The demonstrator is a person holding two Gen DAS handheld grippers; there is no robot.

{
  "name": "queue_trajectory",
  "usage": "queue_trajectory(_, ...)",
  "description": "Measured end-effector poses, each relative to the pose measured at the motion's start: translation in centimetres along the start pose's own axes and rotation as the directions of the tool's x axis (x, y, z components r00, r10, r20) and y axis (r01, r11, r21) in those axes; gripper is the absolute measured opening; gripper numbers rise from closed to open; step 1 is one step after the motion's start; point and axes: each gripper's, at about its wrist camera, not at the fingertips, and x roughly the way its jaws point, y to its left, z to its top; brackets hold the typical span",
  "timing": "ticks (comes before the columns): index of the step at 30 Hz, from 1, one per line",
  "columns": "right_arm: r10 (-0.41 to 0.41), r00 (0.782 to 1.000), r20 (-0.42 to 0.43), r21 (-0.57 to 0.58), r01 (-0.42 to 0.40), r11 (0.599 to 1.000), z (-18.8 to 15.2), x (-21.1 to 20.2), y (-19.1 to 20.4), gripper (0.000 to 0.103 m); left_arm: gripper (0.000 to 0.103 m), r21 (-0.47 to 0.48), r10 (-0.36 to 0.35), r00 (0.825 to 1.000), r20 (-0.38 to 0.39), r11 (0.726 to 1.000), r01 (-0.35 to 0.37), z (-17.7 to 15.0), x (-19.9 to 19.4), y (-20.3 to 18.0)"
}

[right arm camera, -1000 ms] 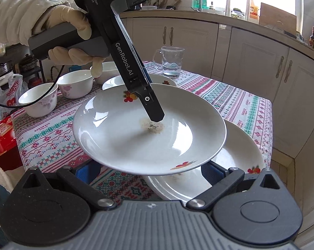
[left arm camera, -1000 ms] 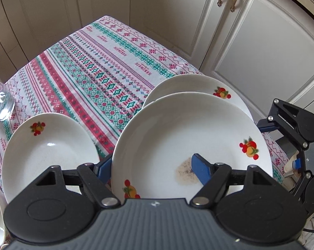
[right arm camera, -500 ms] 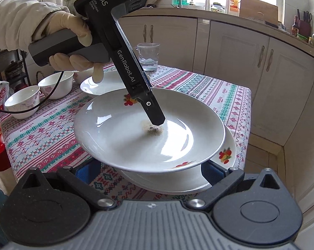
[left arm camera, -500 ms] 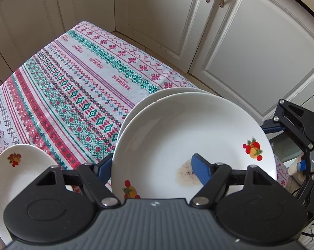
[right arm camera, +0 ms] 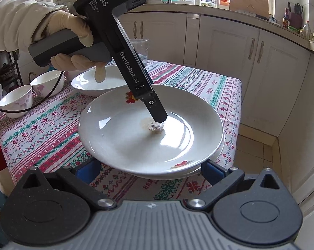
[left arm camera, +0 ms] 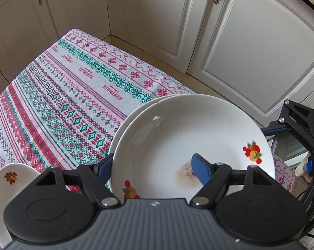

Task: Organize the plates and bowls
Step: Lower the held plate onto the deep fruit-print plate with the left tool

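Observation:
My left gripper (left arm camera: 151, 166) is shut on the rim of a white fruit-print plate (left arm camera: 177, 137) with a brown food stain (left arm camera: 185, 178); one finger lies on top, one under the rim. It holds the plate low over a second white plate (left arm camera: 123, 123) on the patterned tablecloth (left arm camera: 73, 95), almost seated on it. In the right wrist view the held plate (right arm camera: 125, 137) hides most of the lower plate (right arm camera: 216, 154), with the left gripper's finger (right arm camera: 157, 110) on it. My right gripper (right arm camera: 149, 171) is open, its fingers beside and below the plates' near edge, holding nothing.
A third white plate (right arm camera: 94, 83) lies further back on the table, also showing in the left wrist view (left arm camera: 7, 187). Two floral bowls (right arm camera: 46, 83) and a glass jug (right arm camera: 140, 50) stand at the far side. Cream cabinets (right arm camera: 250, 66) surround the table's corner.
The left gripper has carried the stained plate to the right and down until it sits over the lower plate, which is now almost covered. The right gripper stays open close by.

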Motion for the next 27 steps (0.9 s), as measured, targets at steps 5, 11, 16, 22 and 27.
queue_trajectory(5, -0.001, 1.000, -0.004, 0.019, 0.001, 1.000, -0.1, 0.0, -0.4, 0.103, 0.077, 0.022, 0.012, 1.000, 0.000, 1.000, -0.012, 0.1, 0.3, -0.3)
queue_trajectory(11, -0.018, 1.000, -0.002, 0.031, 0.018, 0.999, -0.3, -0.3, -0.5, 0.103, 0.078, 0.048, 0.016, 1.000, -0.006, 0.999, -0.015, 0.5, 1.0, -0.7)
queue_trajectory(16, -0.023, 1.000, 0.001, 0.043, 0.023, 0.999, -0.3, -0.6, -0.7, 0.103, 0.080, 0.044, 0.003, 1.000, -0.008, 0.999, -0.002, 0.6, 1.2, -0.7)
queue_trajectory(22, -0.030, 1.000, -0.006, 0.041, 0.031, 0.999, -0.2, -0.5, -0.4, 0.103, 0.086, 0.042, -0.002, 1.000, -0.021, 0.999, 0.003, 0.8, 1.3, -0.9)
queue_trajectory(27, -0.034, 0.999, -0.001, 0.053, 0.034, 0.998, -0.2, -0.7, -0.3, 0.103, 0.089, 0.047, -0.010, 1.000, -0.029, 0.999, 0.011, 0.9, 1.5, -0.8)
